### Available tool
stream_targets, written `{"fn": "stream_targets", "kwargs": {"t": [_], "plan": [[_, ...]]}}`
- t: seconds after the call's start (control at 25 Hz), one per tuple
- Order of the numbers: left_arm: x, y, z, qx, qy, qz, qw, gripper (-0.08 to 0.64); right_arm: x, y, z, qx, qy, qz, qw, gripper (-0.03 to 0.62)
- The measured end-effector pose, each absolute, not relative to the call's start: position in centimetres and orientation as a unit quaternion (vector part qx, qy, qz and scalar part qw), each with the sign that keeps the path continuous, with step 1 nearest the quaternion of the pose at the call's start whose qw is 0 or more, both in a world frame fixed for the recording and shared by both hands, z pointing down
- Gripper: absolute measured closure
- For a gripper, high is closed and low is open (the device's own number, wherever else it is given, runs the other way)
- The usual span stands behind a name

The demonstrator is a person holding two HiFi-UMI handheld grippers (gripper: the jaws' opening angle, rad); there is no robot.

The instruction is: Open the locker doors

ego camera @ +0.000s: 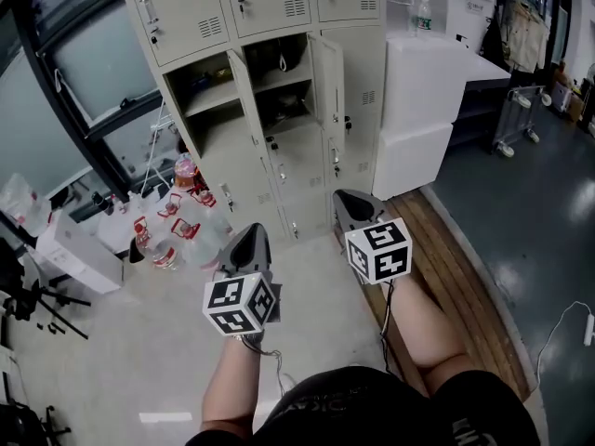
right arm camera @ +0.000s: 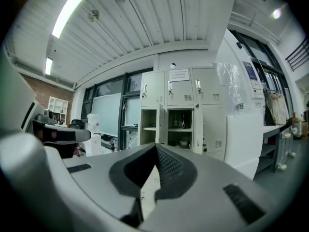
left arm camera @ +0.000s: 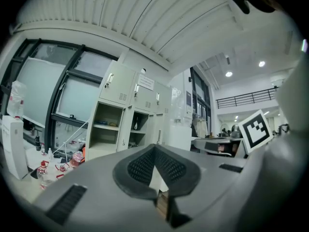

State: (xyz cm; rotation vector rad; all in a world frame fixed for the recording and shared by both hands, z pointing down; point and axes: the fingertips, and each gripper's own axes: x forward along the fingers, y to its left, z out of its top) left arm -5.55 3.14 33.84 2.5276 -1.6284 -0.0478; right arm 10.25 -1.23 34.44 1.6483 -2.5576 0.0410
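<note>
A beige locker bank (ego camera: pixel 279 7) stands ahead, some way beyond both grippers. In its middle row two compartments stand open: a left one (ego camera: pixel 212 86) and a middle one (ego camera: pixel 284 72), whose door (ego camera: pixel 330 82) is swung out to the right. The upper and lower doors look closed. My left gripper (ego camera: pixel 252 232) and right gripper (ego camera: pixel 345 196) point level toward the lockers, both shut with nothing between the jaws. The left gripper view shows the gripper (left arm camera: pixel 154 148) with the open compartments (left arm camera: pixel 108 124) far ahead. The right gripper view shows the gripper (right arm camera: pixel 155 146) facing the same open compartments (right arm camera: pixel 181 127).
Several water bottles (ego camera: pixel 177 226) stand on the floor left of the lockers. A tall white cabinet (ego camera: pixel 423 110) adjoins the lockers on the right, with a bottle on top. White boxes (ego camera: pixel 79 254) lie at the left. A wooden floor strip (ego camera: pixel 456 258) runs along the right.
</note>
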Motion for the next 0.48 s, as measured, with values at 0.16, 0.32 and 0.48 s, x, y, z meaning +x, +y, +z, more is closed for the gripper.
{"fn": "stream_targets", "kwargs": {"t": [0.16, 0.32, 0.48], "plan": [[-3.0, 3.9, 34.0, 0.828, -0.556, -0.015, 0.065, 0.561, 12.5, -1.0, 34.5, 0.523, -0.851, 0.012, 0.047, 0.592], [-1.7, 4.8, 34.2, 0.819, -0.571, -0.01, 0.061, 0.561, 13.6, -0.8, 34.8, 0.508, -0.86, 0.014, 0.04, 0.592], [-0.9, 5.2, 34.0, 0.811, -0.582, -0.007, 0.056, 0.561, 14.2, -0.8, 34.9, 0.496, -0.867, 0.015, 0.036, 0.592]]}}
